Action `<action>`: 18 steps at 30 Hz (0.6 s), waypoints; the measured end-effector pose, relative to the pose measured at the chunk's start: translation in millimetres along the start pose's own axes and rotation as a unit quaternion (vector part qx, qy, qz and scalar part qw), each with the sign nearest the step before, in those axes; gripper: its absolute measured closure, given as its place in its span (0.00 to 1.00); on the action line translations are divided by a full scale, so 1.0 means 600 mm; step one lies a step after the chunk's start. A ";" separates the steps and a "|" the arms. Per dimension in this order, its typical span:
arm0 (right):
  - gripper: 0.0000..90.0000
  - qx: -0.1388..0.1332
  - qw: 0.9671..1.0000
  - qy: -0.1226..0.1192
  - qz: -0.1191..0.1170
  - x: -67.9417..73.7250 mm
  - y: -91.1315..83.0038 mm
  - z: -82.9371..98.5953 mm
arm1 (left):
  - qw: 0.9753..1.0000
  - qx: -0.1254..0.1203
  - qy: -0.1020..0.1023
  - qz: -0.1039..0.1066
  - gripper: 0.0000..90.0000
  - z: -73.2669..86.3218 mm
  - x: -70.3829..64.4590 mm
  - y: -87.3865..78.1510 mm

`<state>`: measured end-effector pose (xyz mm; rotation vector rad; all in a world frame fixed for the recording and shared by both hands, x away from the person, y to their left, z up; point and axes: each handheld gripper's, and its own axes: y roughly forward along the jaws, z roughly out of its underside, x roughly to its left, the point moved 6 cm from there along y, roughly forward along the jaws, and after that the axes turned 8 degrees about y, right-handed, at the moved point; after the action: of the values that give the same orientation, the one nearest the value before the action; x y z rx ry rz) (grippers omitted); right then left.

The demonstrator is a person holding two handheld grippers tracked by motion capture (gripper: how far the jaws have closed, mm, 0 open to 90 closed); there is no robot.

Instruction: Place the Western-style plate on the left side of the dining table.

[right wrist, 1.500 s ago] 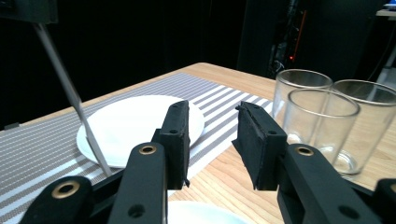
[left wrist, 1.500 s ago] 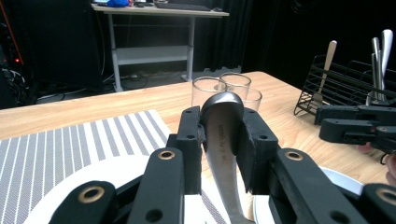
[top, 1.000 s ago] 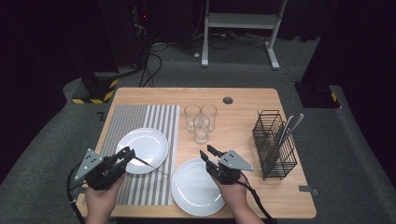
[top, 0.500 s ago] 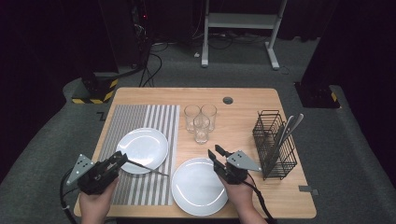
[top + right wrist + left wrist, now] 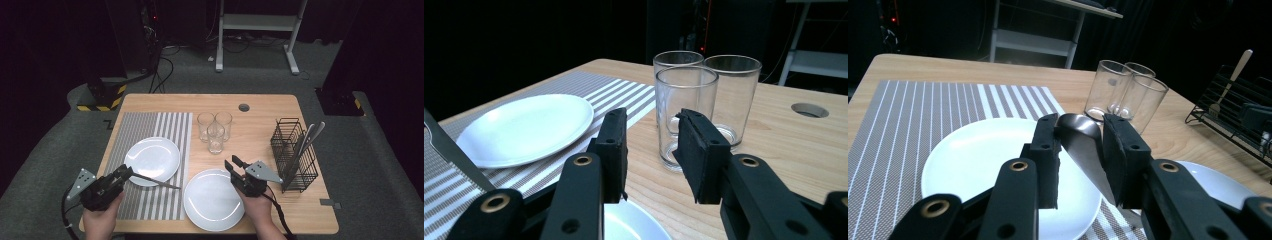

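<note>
My left gripper (image 5: 125, 172) is shut on a silver table knife (image 5: 157, 181) near the table's front left. The knife lies low over the striped placemat (image 5: 150, 127), crossing the near edge of a white plate (image 5: 152, 159), and points toward a second white plate (image 5: 212, 200). In the left gripper view the blade (image 5: 1083, 145) sits between the pads, with my left gripper (image 5: 1080, 122) aimed at the plate (image 5: 973, 155). My right gripper (image 5: 233, 163) is open over the second plate's far right rim. In its own view my right gripper (image 5: 651, 115) frames three glasses (image 5: 686, 107).
Three clear glasses (image 5: 215, 131) stand together mid-table. A black wire rack (image 5: 292, 152) holding upright cutlery (image 5: 307, 137) stands at the right. A round grommet hole (image 5: 244, 107) sits near the far edge. Dark floor and cables surround the table.
My left hand has drawn back slightly toward the near-left corner with the knife still held. The right gripper has edged a little to the right.
</note>
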<state>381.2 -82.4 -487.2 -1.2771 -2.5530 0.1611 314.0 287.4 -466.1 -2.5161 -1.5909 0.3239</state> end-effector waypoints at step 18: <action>0.72 0.005 1.000 0.007 0.002 -0.005 -0.003 0.000 | 1.000 0.012 -0.014 -0.021 0.74 0.034 0.024 -0.012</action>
<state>381.5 -85.8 -487.6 -1.2748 -2.5350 0.1634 308.3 303.8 -485.4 -2.4675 -1.6394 0.3728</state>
